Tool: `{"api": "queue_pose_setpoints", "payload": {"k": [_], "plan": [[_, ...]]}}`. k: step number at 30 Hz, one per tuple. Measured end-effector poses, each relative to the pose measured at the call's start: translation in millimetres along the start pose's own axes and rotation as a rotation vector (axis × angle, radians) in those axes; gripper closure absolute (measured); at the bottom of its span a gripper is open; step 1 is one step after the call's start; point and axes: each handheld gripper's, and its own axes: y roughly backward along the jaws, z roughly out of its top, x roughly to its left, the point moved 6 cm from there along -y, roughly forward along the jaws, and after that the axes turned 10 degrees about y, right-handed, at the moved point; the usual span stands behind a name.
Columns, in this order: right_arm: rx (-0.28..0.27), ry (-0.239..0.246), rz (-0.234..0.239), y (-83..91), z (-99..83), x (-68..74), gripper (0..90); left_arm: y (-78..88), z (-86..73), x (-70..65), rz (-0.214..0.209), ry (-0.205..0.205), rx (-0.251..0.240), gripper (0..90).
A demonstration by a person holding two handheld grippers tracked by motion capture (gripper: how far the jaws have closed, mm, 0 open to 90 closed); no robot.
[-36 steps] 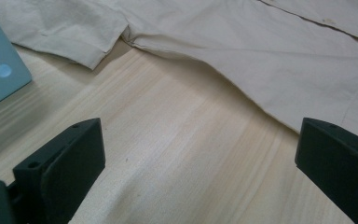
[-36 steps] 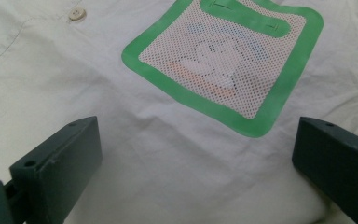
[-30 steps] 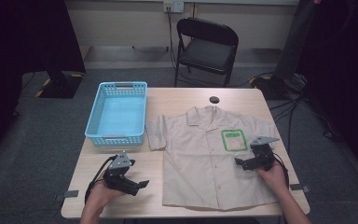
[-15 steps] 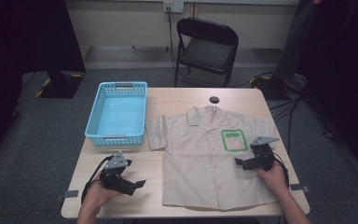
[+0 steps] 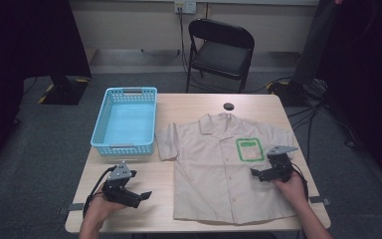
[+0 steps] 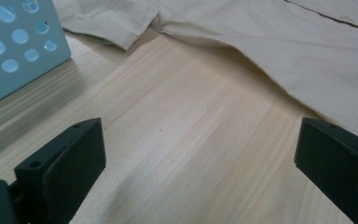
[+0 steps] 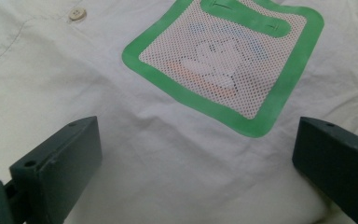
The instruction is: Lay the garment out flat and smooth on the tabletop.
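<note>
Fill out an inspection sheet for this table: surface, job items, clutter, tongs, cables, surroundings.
Surface: pale wooden table, bare wood beside the garment.
Job's things: beige short-sleeved button shirt spread flat, collar at the far side; green-bordered mesh pocket on its chest.
Clutter: empty light-blue perforated plastic basket left of the shirt; small dark round disc near the far edge.
Grippers: left tongs open over bare wood, apart from the shirt; right tongs open above the shirt near the pocket.
Cables: black lead loops from the left tongs; more cables on the floor at right.
Surroundings: black folding chair behind the table, grey floor.
</note>
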Motion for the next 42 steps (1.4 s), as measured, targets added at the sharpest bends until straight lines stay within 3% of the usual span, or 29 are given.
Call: {"api": "queue_pose_setpoints", "payload": {"k": [42], "plan": [[0.0, 0.0, 0.002, 0.0, 0.0, 0.2, 0.4, 12.4, -19.4, 23.6, 0.037, 0.054, 0.0, 1.4]]}}
